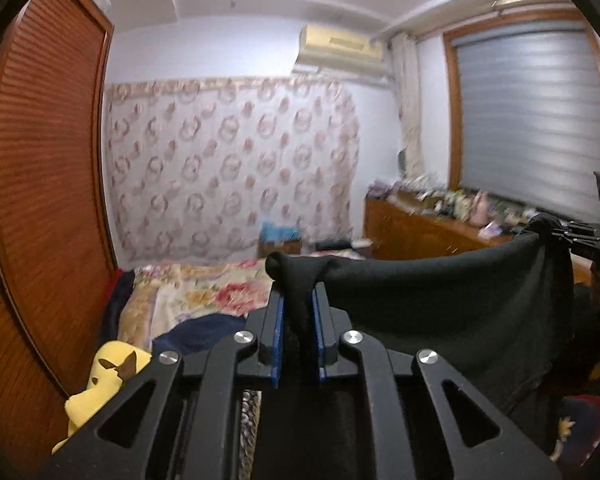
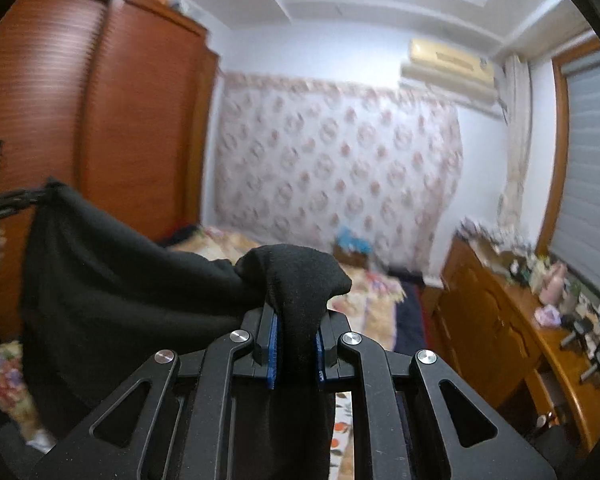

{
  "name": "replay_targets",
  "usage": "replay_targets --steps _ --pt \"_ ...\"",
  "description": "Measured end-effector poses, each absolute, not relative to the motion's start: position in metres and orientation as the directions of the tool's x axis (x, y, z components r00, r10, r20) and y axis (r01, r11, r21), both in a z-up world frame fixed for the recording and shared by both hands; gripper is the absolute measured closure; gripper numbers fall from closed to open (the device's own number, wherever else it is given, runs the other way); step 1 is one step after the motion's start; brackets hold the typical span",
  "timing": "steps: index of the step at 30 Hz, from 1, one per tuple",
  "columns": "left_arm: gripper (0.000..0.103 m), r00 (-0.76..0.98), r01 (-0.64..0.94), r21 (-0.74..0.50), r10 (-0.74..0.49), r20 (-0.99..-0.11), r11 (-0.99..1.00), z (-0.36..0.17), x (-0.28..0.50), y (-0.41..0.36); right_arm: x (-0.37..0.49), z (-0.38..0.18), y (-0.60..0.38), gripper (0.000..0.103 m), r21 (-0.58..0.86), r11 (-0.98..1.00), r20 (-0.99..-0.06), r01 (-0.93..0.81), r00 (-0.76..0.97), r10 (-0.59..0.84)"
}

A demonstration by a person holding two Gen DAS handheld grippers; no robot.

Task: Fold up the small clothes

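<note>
Evidently no fold is made yet: the left hand-held gripper (image 1: 299, 312) and the right hand-held gripper (image 2: 296, 338) each clamp a bunched corner of the black garment (image 1: 440, 304), which hangs stretched between them above the floral bed (image 1: 204, 296).

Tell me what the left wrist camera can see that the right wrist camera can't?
Only the left wrist view shows the yellow plush toy by the wardrobe. Only the right wrist view shows the dumbbells on the wooden dresser. Both show the black garment held up between the left gripper and right gripper, above the floral bed, and the air conditioner.
</note>
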State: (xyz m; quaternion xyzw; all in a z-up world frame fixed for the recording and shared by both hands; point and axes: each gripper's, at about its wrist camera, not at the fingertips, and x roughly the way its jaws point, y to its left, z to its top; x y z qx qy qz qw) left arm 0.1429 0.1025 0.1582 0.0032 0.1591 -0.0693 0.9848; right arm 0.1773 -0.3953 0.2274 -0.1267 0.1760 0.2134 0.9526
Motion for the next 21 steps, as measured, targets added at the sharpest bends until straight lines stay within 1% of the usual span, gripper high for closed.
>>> replay_targets --steps 3,4,5,6,7,8,9,10,11,13,14,15,18,21 --pt "0.089 0.908 0.084 0.02 -0.068 -0.413 0.996 0.108 0.205 0.095 0.251 0.177 -0.38 0.09 -0.174 0.9 -0.47 -0.399 0.837 0.28" --pt "0.089 0.887 0.064 0.034 -0.041 -0.46 0.997 0.087 0.226 0.096 0.276 0.154 -0.374 0.085 -0.166 0.905 -0.513 -0.392 0.818 0.26" --pt "0.089 0.877 0.066 0.036 -0.041 -0.478 0.997 0.077 0.233 0.093 0.291 0.136 -0.374 0.079 -0.159 0.907 -0.546 -0.39 0.8 0.249" --pt "0.088 0.856 0.077 0.024 -0.054 -0.514 0.997 0.061 0.242 0.094 0.309 0.112 -0.371 0.075 -0.148 0.913 -0.596 -0.379 0.772 0.224" --pt "0.088 0.843 0.081 0.016 -0.06 -0.535 0.997 0.052 0.244 0.091 0.323 0.092 -0.37 0.07 -0.135 0.921 -0.634 -0.364 0.746 0.202" --pt "0.086 0.83 0.093 0.009 -0.072 -0.553 0.996 0.041 0.243 0.088 0.333 0.075 -0.368 0.068 -0.128 0.927 -0.666 -0.352 0.723 0.182" --pt "0.076 0.824 0.101 0.008 -0.079 -0.561 0.995 0.036 0.241 0.085 0.339 0.055 -0.367 0.068 -0.137 0.931 -0.696 -0.339 0.702 0.153" --pt "0.069 0.817 0.112 0.004 -0.089 -0.57 0.994 0.028 0.237 0.084 0.338 0.046 -0.369 0.068 -0.137 0.931 -0.703 -0.339 0.695 0.149" --pt "0.059 0.811 0.121 -0.003 -0.1 -0.576 0.993 0.023 0.233 0.081 0.335 0.038 -0.371 0.068 -0.124 0.929 -0.709 -0.349 0.686 0.163" --pt "0.054 0.787 0.146 -0.026 -0.132 -0.602 0.989 0.015 0.224 0.075 0.325 0.029 -0.376 0.065 -0.118 0.924 -0.72 -0.363 0.672 0.172" --pt "0.048 0.772 0.159 -0.037 -0.148 -0.618 0.987 0.012 0.22 0.072 0.322 0.03 -0.379 0.065 -0.118 0.924 -0.718 -0.363 0.674 0.173" --pt "0.047 0.764 0.167 -0.046 -0.159 -0.625 0.985 0.011 0.216 0.071 0.314 0.031 -0.384 0.064 -0.108 0.924 -0.713 -0.366 0.677 0.185" --pt "0.046 0.755 0.184 -0.039 -0.167 -0.634 0.982 0.001 0.194 0.059 0.29 0.032 -0.4 0.064 -0.08 0.923 -0.703 -0.377 0.677 0.216" --pt "0.046 0.726 0.209 -0.068 -0.201 -0.657 0.976 -0.009 0.18 0.057 0.268 0.029 -0.407 0.064 -0.048 0.918 -0.713 -0.393 0.657 0.244"
